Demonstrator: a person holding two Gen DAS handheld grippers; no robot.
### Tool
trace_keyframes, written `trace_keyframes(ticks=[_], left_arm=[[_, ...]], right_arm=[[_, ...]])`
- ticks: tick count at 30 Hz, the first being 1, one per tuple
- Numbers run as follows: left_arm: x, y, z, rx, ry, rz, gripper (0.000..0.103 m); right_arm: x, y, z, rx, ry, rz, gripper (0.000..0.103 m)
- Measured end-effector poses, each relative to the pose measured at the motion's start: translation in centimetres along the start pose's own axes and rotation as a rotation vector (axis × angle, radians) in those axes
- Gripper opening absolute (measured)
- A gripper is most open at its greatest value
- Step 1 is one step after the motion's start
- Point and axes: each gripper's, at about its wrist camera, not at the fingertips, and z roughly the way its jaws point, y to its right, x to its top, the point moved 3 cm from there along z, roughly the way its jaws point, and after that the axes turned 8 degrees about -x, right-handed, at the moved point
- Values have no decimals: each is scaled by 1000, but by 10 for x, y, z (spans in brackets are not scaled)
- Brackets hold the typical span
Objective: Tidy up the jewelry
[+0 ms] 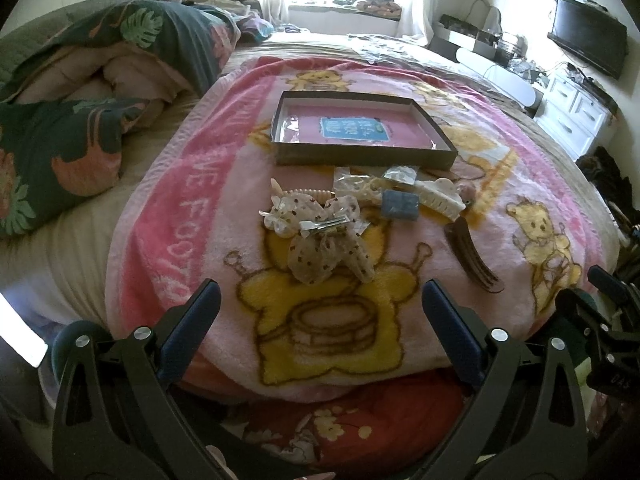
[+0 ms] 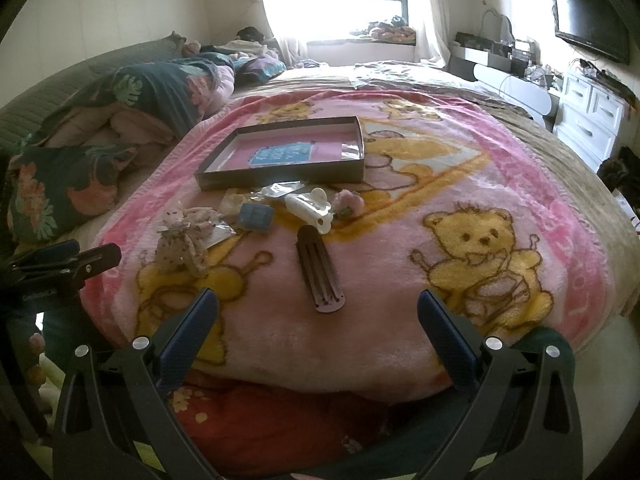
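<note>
**Hair pieces piled beside an open box on the blanket, both grippers held off**

A pink blanket point(image 1: 400, 280) printed with yellow bears covers the near end of the bed. Toward the blanket's middle sits a shallow dark box point(image 1: 360, 158), open at the top, its pink floor bearing a blue label.

Just in front of the box's near wall lies a loose cluster of accessories. A spotted fabric bow point(image 1: 320, 236) with a metal clip on it lies at the cluster's near left side. Behind it a blue square piece point(image 1: 399, 205) rests touching a white claw clip point(image 1: 436, 196), and small clear packets point(image 1: 360, 186) sit against the box wall. A brown hair clip point(image 2: 320, 270) lies apart from the rest, nearer the blanket's front edge, its long axis running toward the box.

The left gripper point(image 1: 320, 312) hangs over the blanket's front edge, in line with the bow, jaws wide and holding nothing. The right gripper point(image 2: 318, 316) hangs beside it, in line with the brown clip, jaws likewise wide and empty. Neither touches anything on the blanket.

A rumpled leaf-print duvet point(image 1: 80, 92) is heaped along the bed's left side.
</note>
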Motion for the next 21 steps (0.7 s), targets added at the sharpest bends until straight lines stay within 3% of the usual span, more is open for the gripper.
trace_keyframes(ticks=[21], left_arm=[[2,6,-2,-11,4,12,94]], right_arm=[[2,5,0,1,-3,8,99]])
